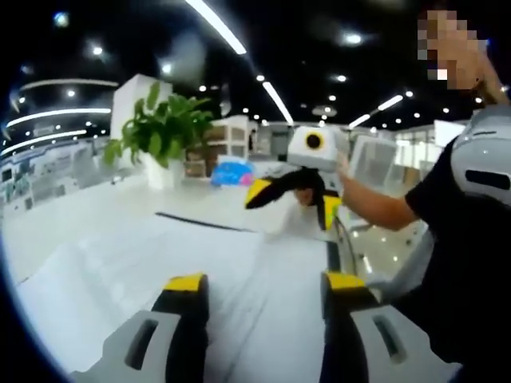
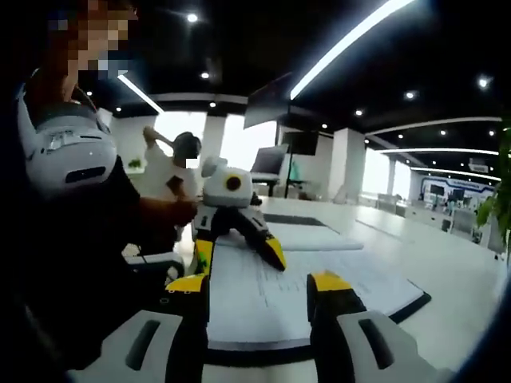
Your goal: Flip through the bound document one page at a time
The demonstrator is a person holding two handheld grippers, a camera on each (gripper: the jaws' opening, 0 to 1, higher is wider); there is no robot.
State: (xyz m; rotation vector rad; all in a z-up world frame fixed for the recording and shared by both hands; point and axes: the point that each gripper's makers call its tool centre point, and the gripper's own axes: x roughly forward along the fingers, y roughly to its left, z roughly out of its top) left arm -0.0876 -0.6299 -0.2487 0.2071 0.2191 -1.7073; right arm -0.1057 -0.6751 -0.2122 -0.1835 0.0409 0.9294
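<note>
The bound document (image 1: 152,271) lies open on the white table, its pale pages spreading under my left gripper (image 1: 265,283). That gripper is open, with nothing between its yellow-tipped jaws. Past the document's far edge my right gripper (image 1: 294,203) hangs open, held by a hand. In the right gripper view the printed page (image 2: 255,295) lies flat between the jaws of my open right gripper (image 2: 258,283). At the page's far end the left gripper (image 2: 239,255) stands with its jaws spread down onto the paper.
A dark mat (image 2: 409,307) shows under the document. A potted plant (image 1: 164,128) and a blue object (image 1: 233,171) stand at the table's far side. The person in a black shirt (image 1: 447,239) stands close beside the table.
</note>
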